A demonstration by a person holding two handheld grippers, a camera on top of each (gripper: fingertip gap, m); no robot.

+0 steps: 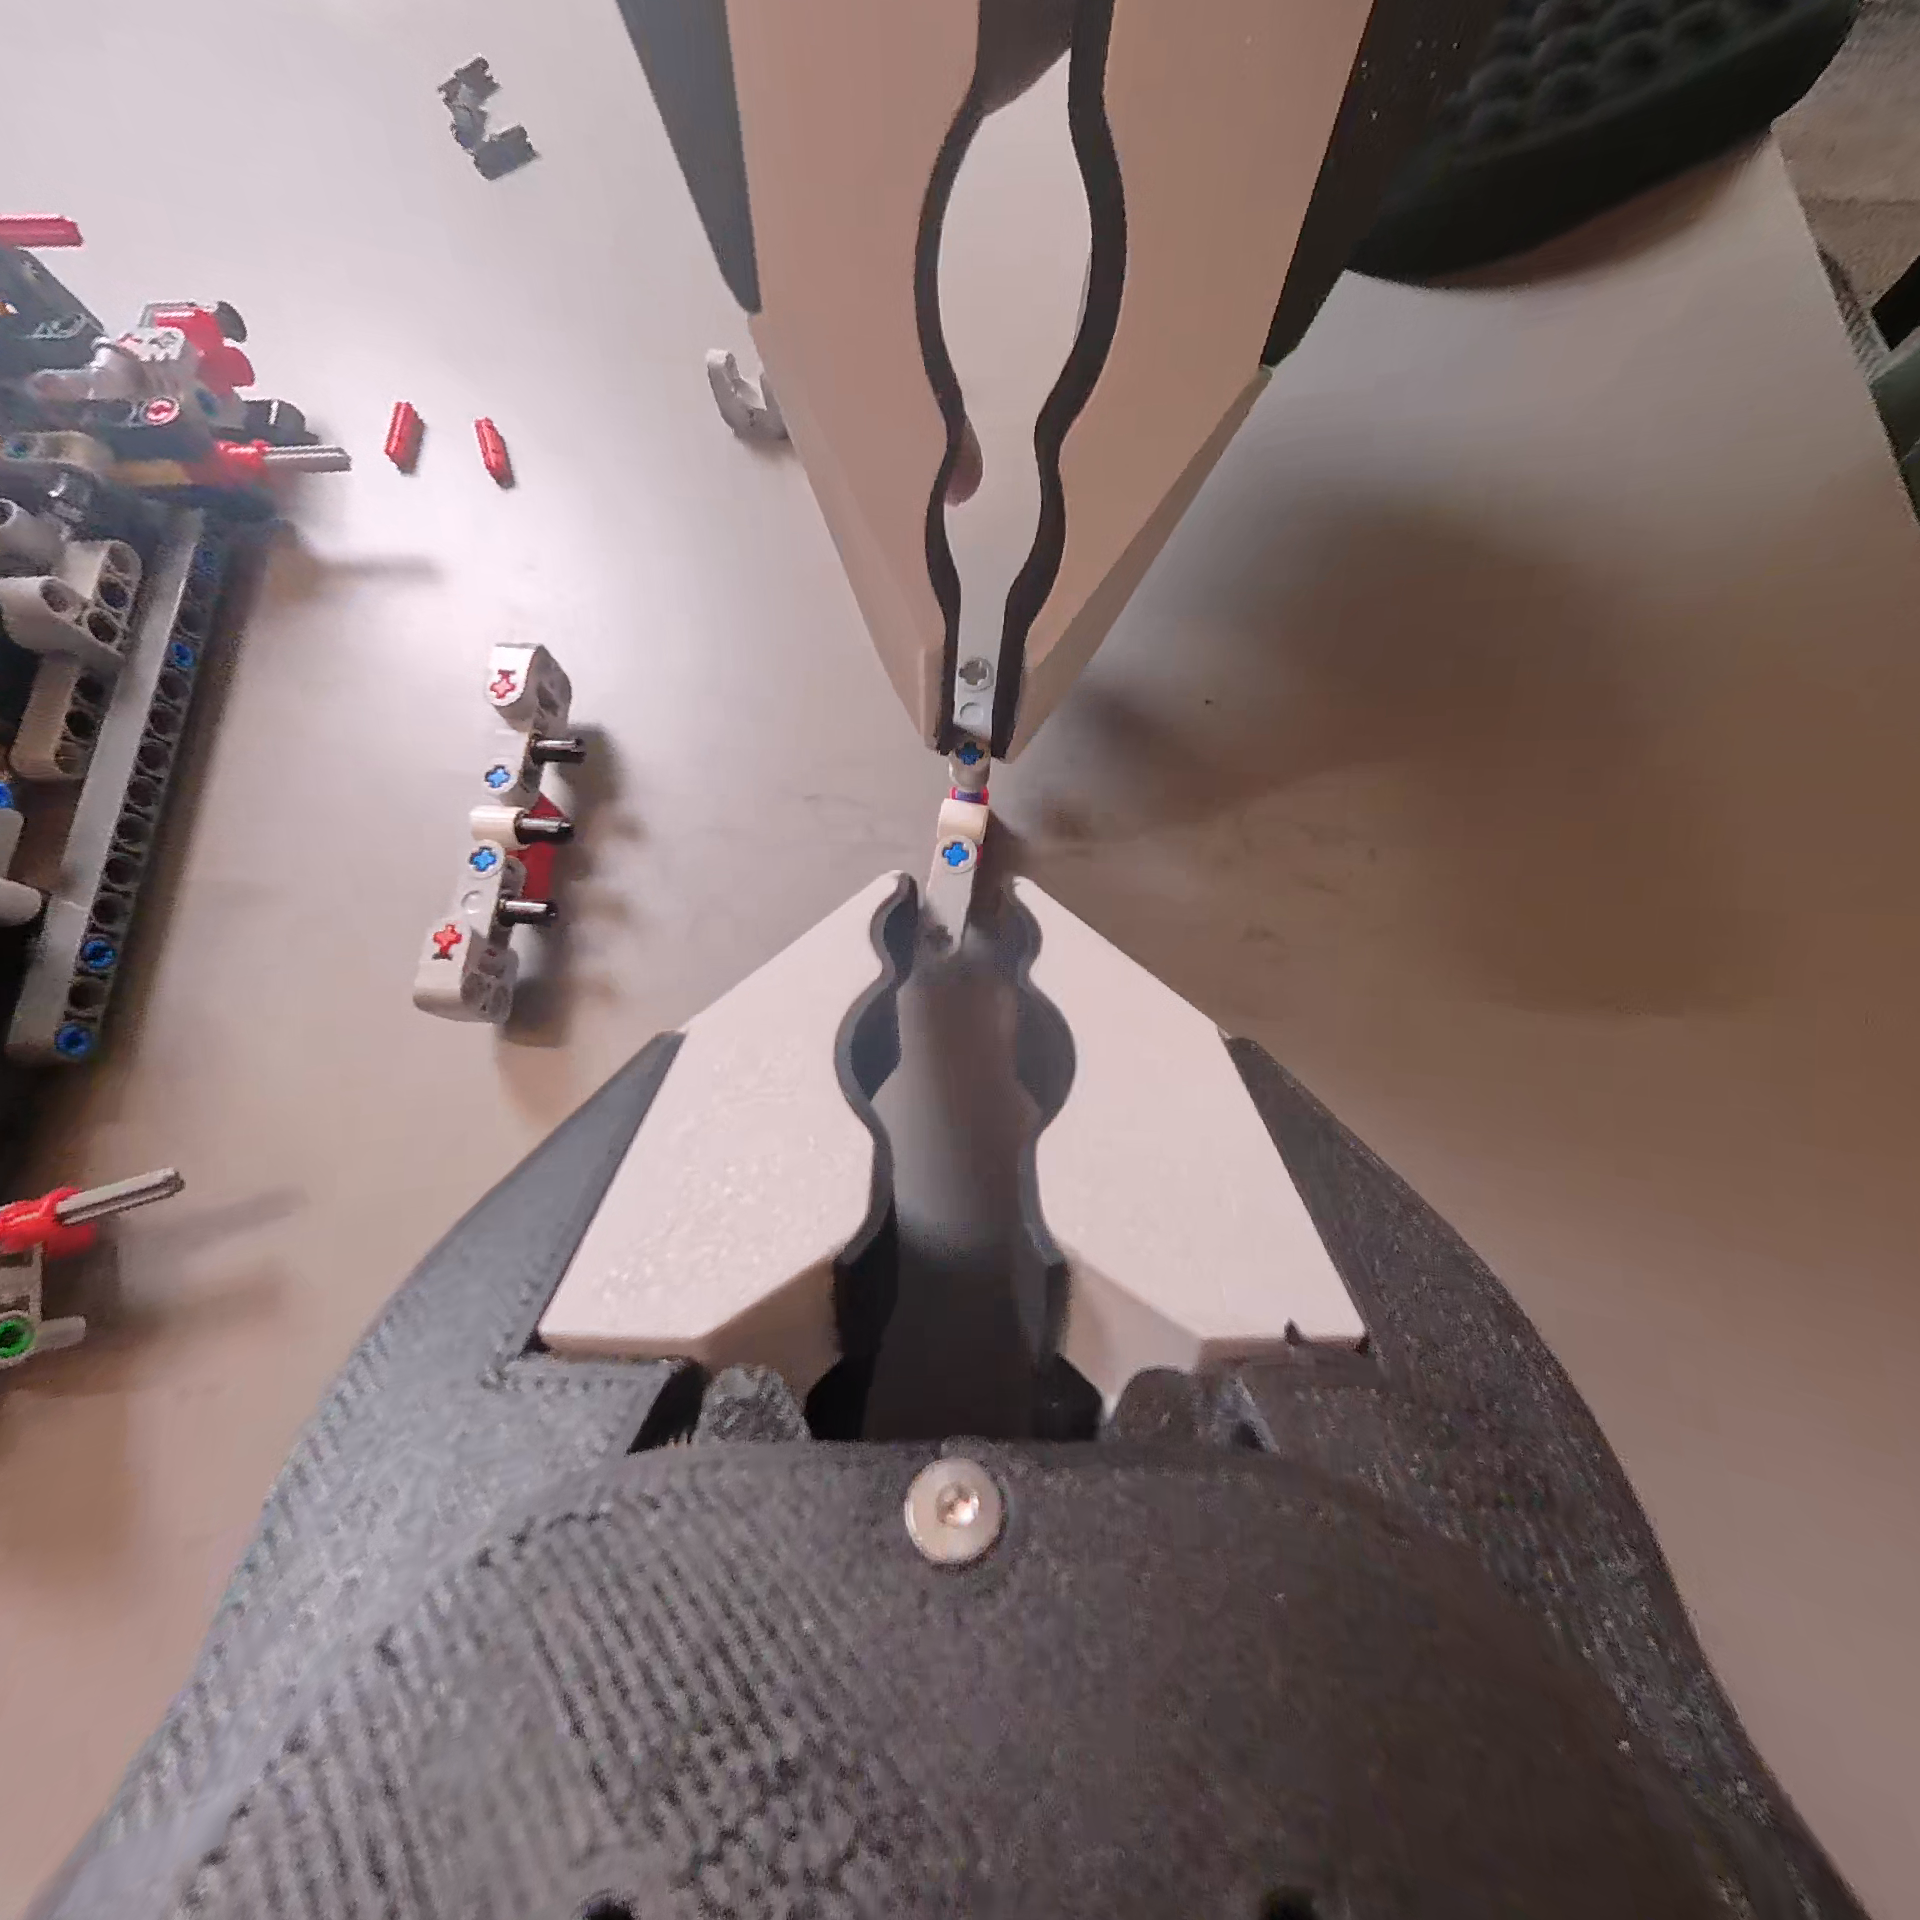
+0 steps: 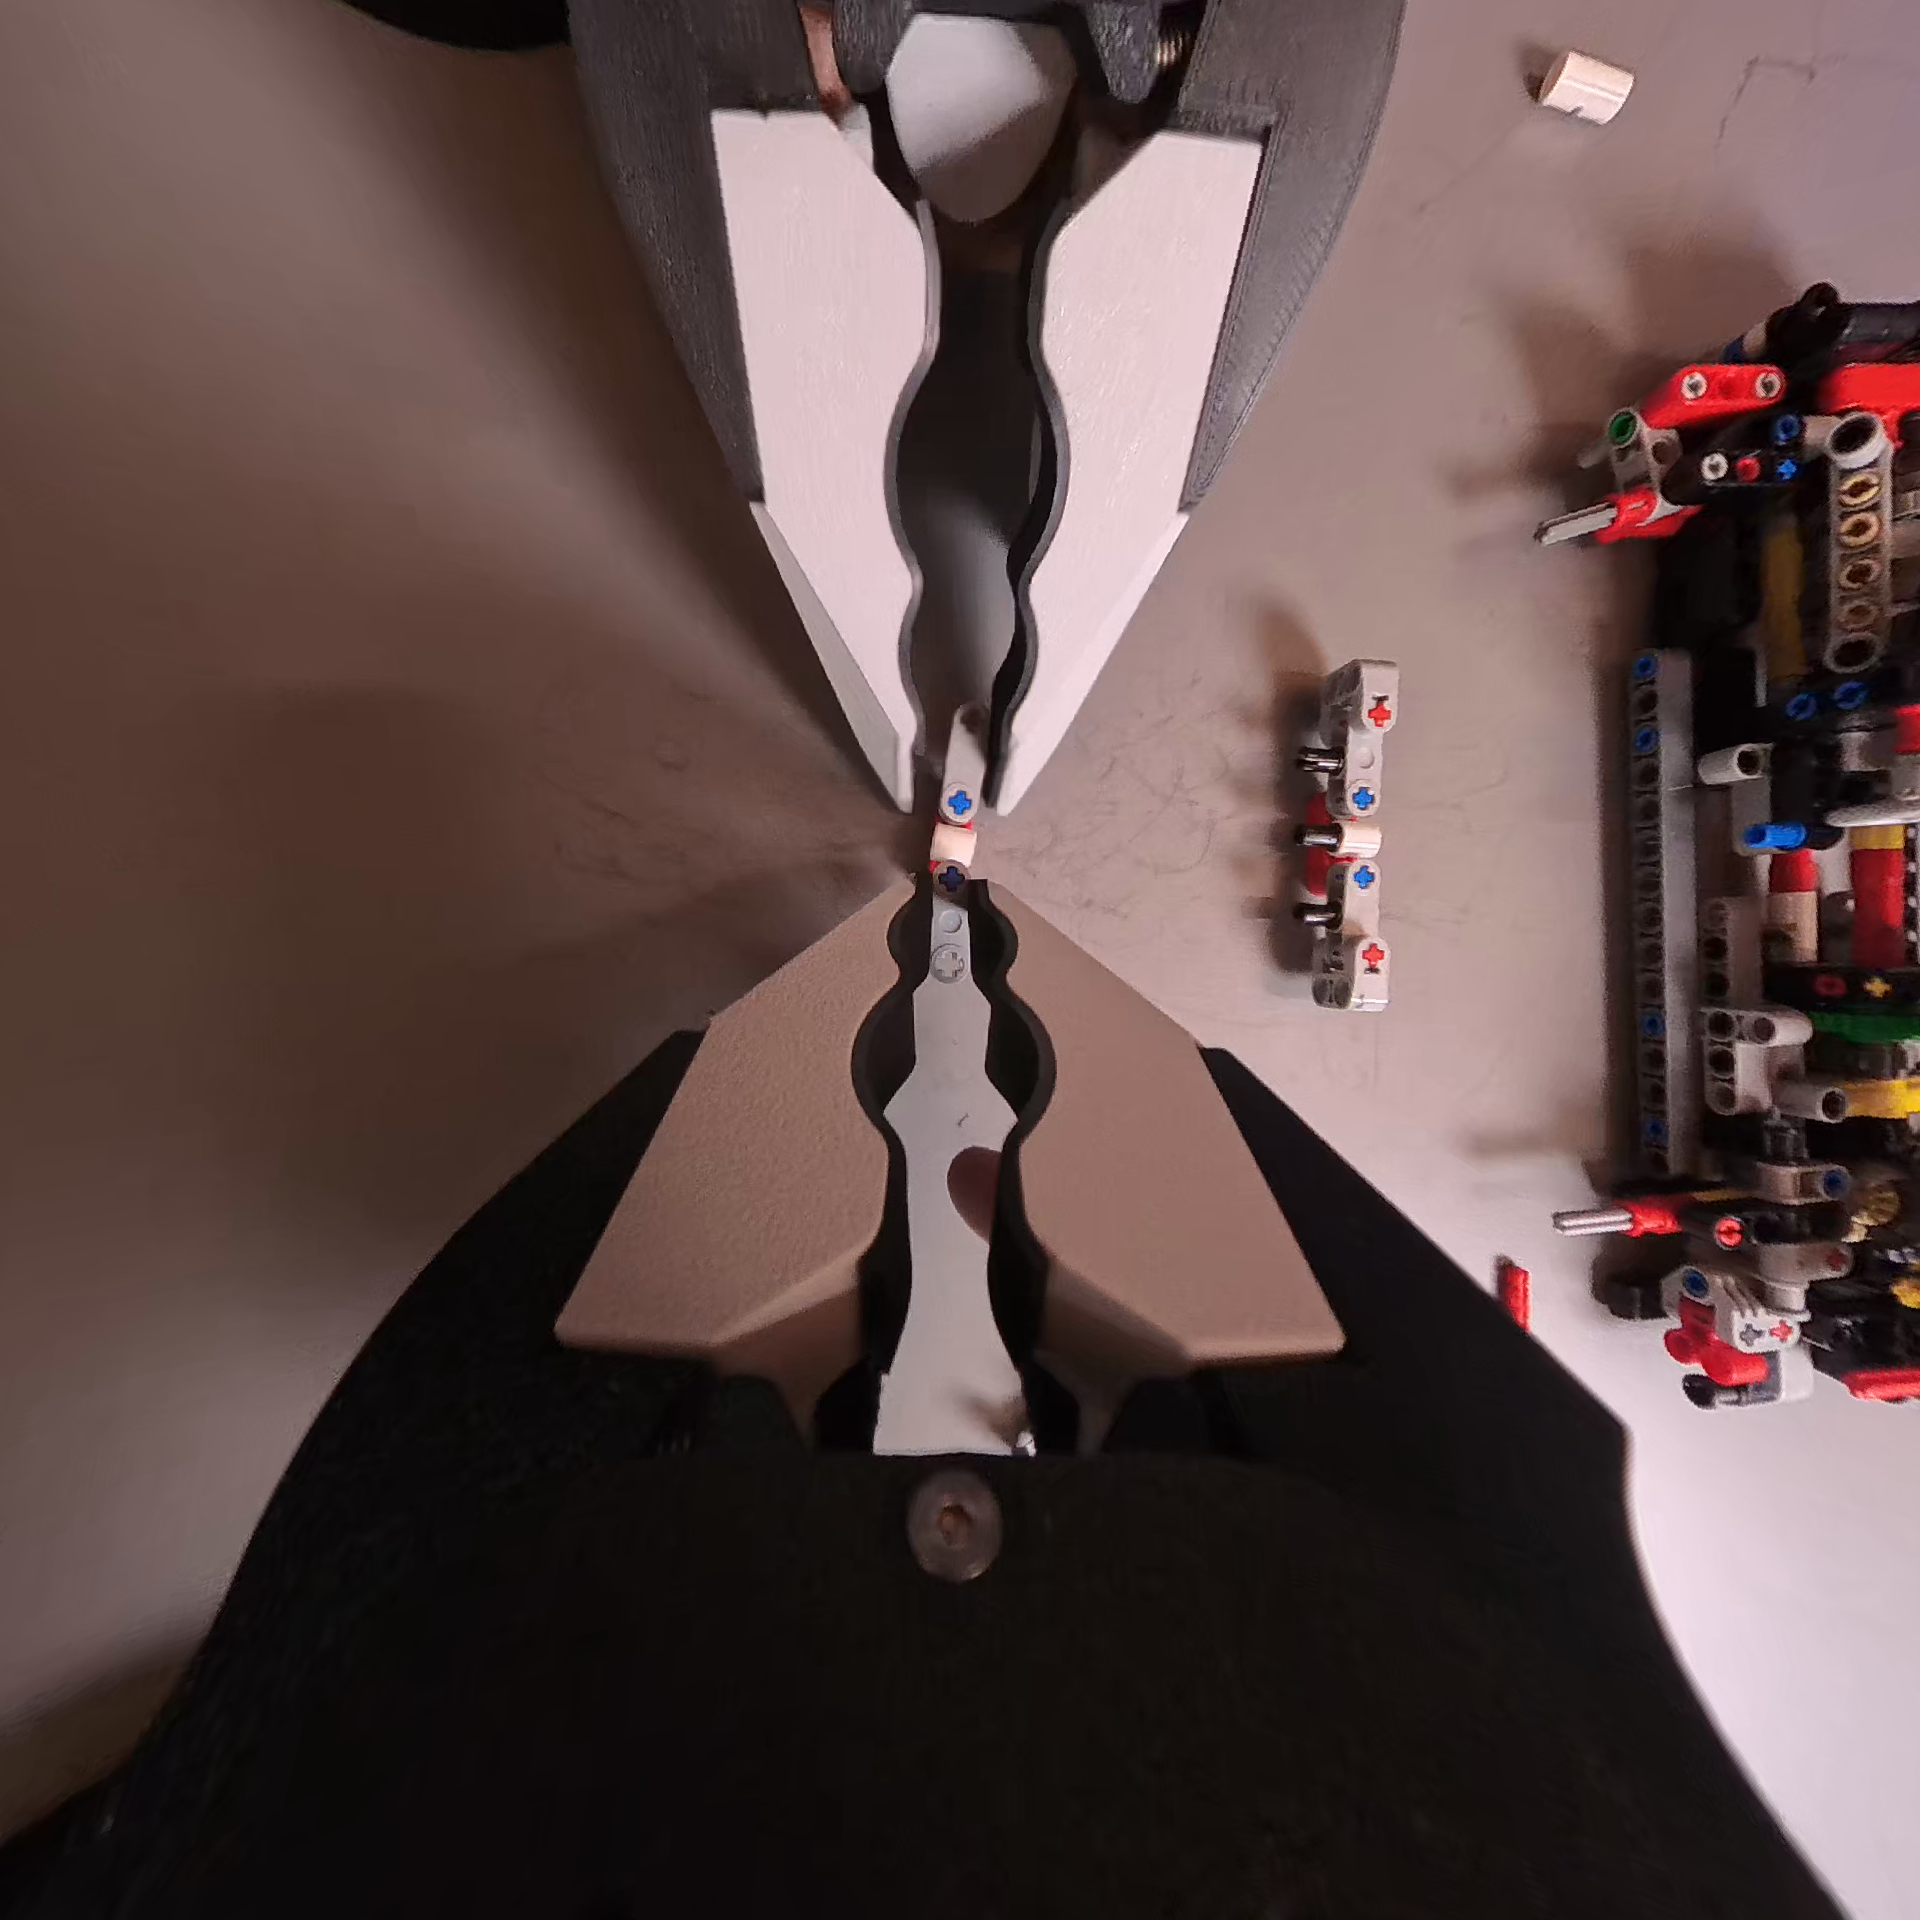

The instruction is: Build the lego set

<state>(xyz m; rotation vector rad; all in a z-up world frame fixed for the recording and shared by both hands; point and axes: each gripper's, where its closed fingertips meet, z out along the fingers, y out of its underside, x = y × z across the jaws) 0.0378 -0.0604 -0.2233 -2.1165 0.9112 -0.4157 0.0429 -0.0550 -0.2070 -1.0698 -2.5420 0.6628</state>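
My left gripper (image 1: 951, 899) pinches one end of a small grey lego piece (image 1: 956, 862). My right gripper (image 2: 951, 894) pinches the other end, a thin grey beam (image 2: 948, 951). The two grippers meet tip to tip above the table (image 1: 1455, 935), with the little piece held between them. It has blue cross pins and a white bush (image 2: 952, 844) in the middle.

In the left view, a second small grey part (image 1: 488, 831) lies on the table to the left of my tips, well apart from them. It has black pins, and blue and red crosses. Farther left sits the big lego model (image 1: 104, 623), with a long grey beam along its side. Two small red bits (image 1: 449, 442) lie on the table farther off, and a dark grey bit (image 1: 486, 120) lies farther still. In the right view, a little cream tube (image 2: 1584, 88) lies at the far right.
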